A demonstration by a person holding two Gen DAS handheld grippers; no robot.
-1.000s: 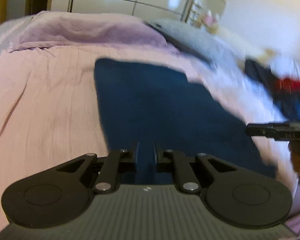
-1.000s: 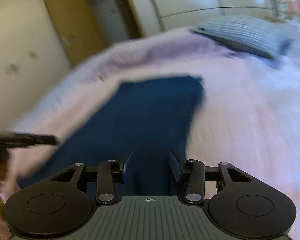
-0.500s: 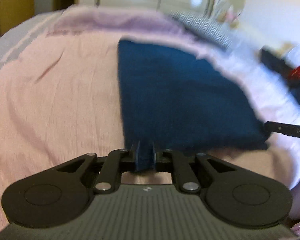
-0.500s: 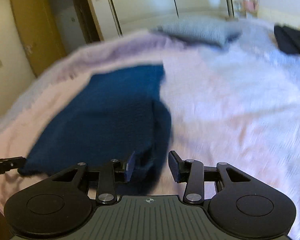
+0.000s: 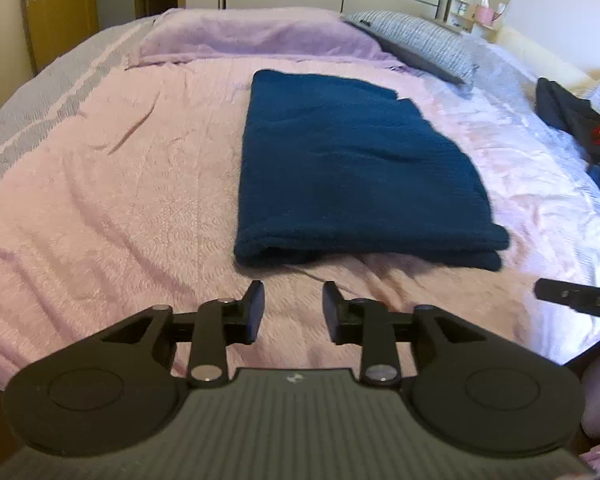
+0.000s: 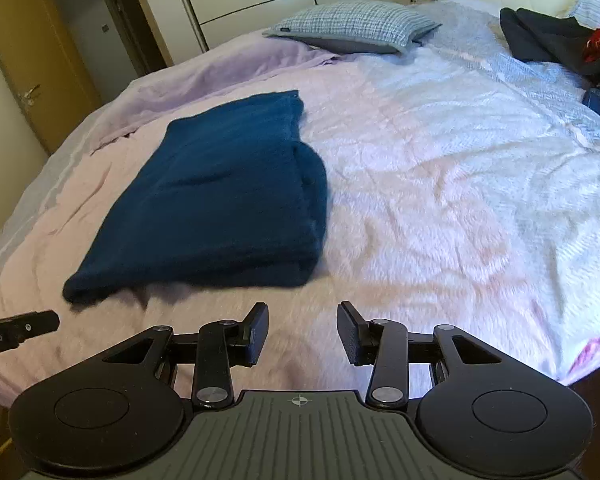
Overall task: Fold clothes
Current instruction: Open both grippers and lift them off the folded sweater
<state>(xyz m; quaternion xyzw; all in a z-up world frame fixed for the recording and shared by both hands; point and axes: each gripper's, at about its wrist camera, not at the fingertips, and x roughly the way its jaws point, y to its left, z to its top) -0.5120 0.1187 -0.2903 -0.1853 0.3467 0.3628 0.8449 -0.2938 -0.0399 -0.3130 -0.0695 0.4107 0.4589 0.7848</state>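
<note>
The left gripper [image 5: 293, 306], matte black plastic with flat rubbery pads, has its jaws opening and nothing between them; only fuzzy bedding shows through the gap. The right gripper [image 6: 302, 331] stands with its jaws parted to a moderate gap, also empty, one pad showing a fine dotted texture. Each gripper's tip pokes into the other's view as a thin black bar at the picture's edge, mostly cut off.

Just beyond both sets of fingertips lies the dark blue, fleecy folded garment [image 5: 348, 168], a soft rectangle lying flat, its doubled, rounded fold edge nearest the grippers and clear of them. What kind of garment it is cannot be made out. It rests on the pale pink plush bedspread [image 5: 112, 208], wrinkled in shallow creases.

Farther off, a lilac blanket [image 5: 256, 36] is bunched along the bed's far side, beside a grey-and-white woven checked pillow [image 6: 356, 24]. At the far right a heap of dark and red clothes [image 6: 560, 40] is cropped by the frame.
</note>
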